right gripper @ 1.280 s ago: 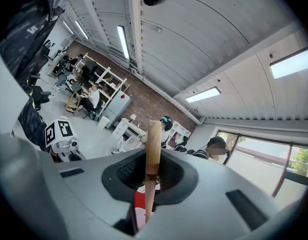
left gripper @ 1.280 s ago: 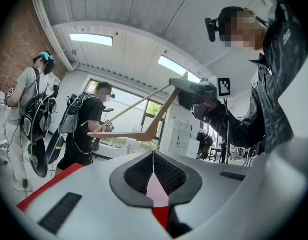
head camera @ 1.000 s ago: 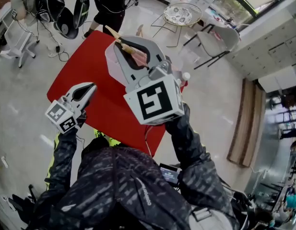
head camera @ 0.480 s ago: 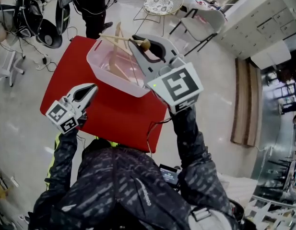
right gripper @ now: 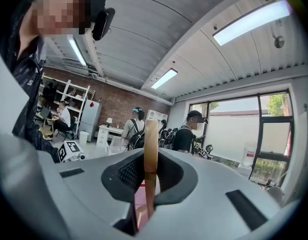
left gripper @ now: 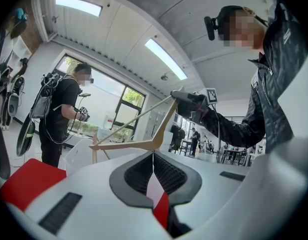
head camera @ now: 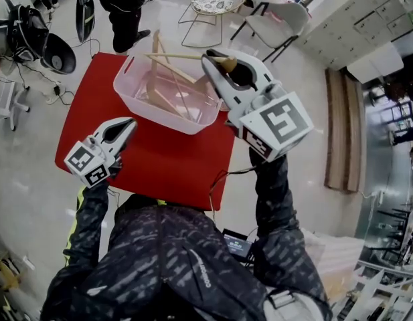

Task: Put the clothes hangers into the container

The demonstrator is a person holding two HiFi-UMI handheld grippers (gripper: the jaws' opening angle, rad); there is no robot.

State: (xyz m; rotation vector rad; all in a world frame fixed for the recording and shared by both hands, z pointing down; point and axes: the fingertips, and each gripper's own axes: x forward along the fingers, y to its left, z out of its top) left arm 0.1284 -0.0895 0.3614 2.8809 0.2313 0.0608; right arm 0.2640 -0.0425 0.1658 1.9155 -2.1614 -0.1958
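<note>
The right gripper [head camera: 218, 64] clamps a wooden hanger [head camera: 176, 57] over the plastic container [head camera: 152, 112] on the red table [head camera: 92, 109]. The left gripper [head camera: 124, 127] hovers nearby, jaws closed and empty.

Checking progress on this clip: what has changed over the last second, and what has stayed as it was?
The right gripper, shut on a light wooden clothes hanger, swung from the picture's centre towards the right. The hanger is now held above the translucent plastic container, not released. Unchanged: the left gripper is shut and empty above the red table, and other wooden hangers lie in the container.
</note>
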